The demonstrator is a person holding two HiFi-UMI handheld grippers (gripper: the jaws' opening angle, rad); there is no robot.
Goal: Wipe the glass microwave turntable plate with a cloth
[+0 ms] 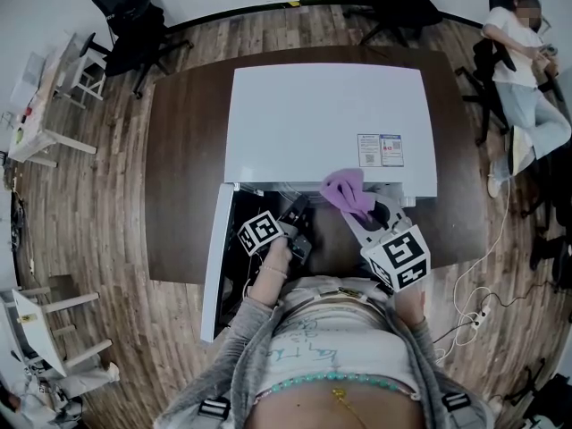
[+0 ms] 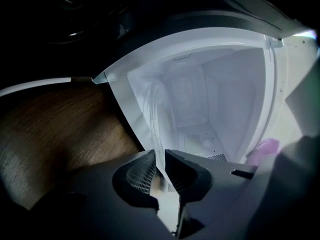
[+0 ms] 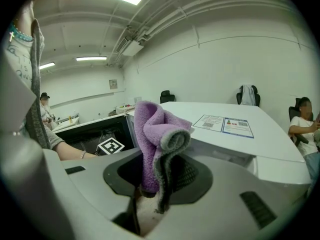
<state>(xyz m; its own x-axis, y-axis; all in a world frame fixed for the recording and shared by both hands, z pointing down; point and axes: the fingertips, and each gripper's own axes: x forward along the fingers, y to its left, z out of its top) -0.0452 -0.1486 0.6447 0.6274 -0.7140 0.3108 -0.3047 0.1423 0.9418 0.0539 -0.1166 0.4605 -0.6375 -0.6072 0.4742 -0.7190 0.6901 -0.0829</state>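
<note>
- At the middle of the head view, a white microwave point(image 1: 331, 123) sits on a dark wooden table point(image 1: 179, 150). Its door point(image 1: 214, 257) is swung open toward 7 o'clock.
- At the cavity mouth, at about 6 o'clock of the oven, the left gripper point(image 2: 161, 166) reaches inside. Its jaws stand almost together, pinching the rim of the glass turntable plate point(image 2: 156, 114).
- In the left gripper view the plate shows edge-on as a thin, clear band. It runs from the jaws toward 12 o'clock, with the white cavity behind it. I cannot tell whether its far side rests on the oven floor.
- The right gripper point(image 3: 160, 179) waits just outside the opening, at about 5 o'clock of the oven. Its jaws are closed on a folded purple cloth point(image 3: 152, 129), which stands up out of them toward 12 o'clock.
- The plate is probably stiff, smooth and fairly heavy for its thinness, and it would break if dropped.
- A pinch at one rim leaves the whole disc hanging off the pads, so it may sag or slide. A deep bite over the edge looks safest, with the plate kept low or propped.
- The cloth looks soft and light. It should wipe the glass easily but will do little to steady it.
</note>
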